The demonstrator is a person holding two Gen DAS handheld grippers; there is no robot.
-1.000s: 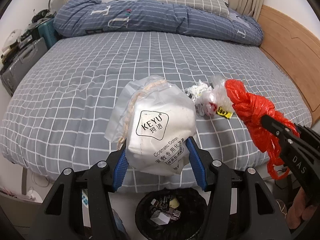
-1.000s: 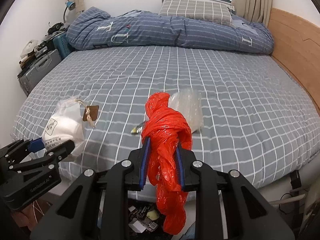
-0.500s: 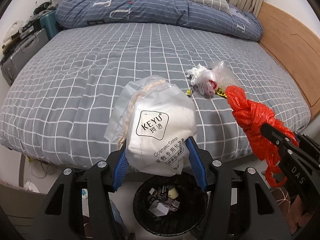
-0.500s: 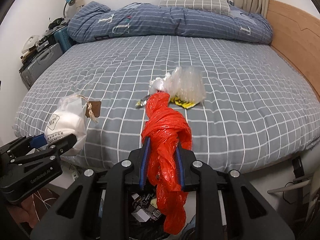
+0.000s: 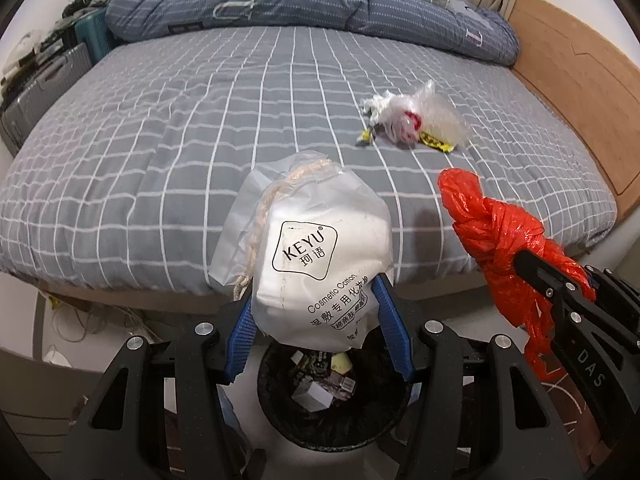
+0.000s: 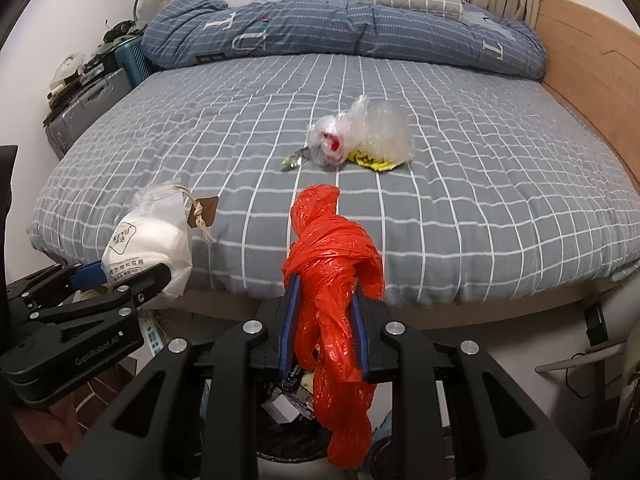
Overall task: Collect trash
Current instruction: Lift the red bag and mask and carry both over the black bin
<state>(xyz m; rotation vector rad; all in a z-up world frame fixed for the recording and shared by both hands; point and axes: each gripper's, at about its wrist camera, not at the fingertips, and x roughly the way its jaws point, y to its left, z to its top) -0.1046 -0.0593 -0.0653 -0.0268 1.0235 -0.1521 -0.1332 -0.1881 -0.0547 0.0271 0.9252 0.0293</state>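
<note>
**Left wrist view: two loads over the bin, release pending**

Left wrist view, lower centre: left gripper [image 5: 316, 312] clamped on the pouch [image 5: 316, 264], a white drawstring cotton-pad pack, blue pads pressing both flanks. Bin [image 5: 332, 436] sits directly below, partly filled. Pouch stands roughly upright in frame, long axis along the fingers, drawstring neck pointing away toward the bed [image 5: 160, 140], fat base down toward the bin.

Right wrist view, lower centre: right gripper [image 6: 324, 320] pinched tight on the red bag [image 6: 332, 280], a twisted knot of plastic. Long axis near vertical in frame; knotted end points up and away, loose tail hangs below the fingers over the bin [image 6: 288, 456].

Judgement: drop step. Centre each load over the bin mouth before opening; tip the pouch neck down so it slides out base-last, not onto the rim. Open one at a time. Red film may cling to the pads; a slight shake should free it.

Remaining: loose wrappers [image 6: 360, 140], clear plastic and yellow scrap, mid-bed, upper centre, well apart from both grippers.
</note>
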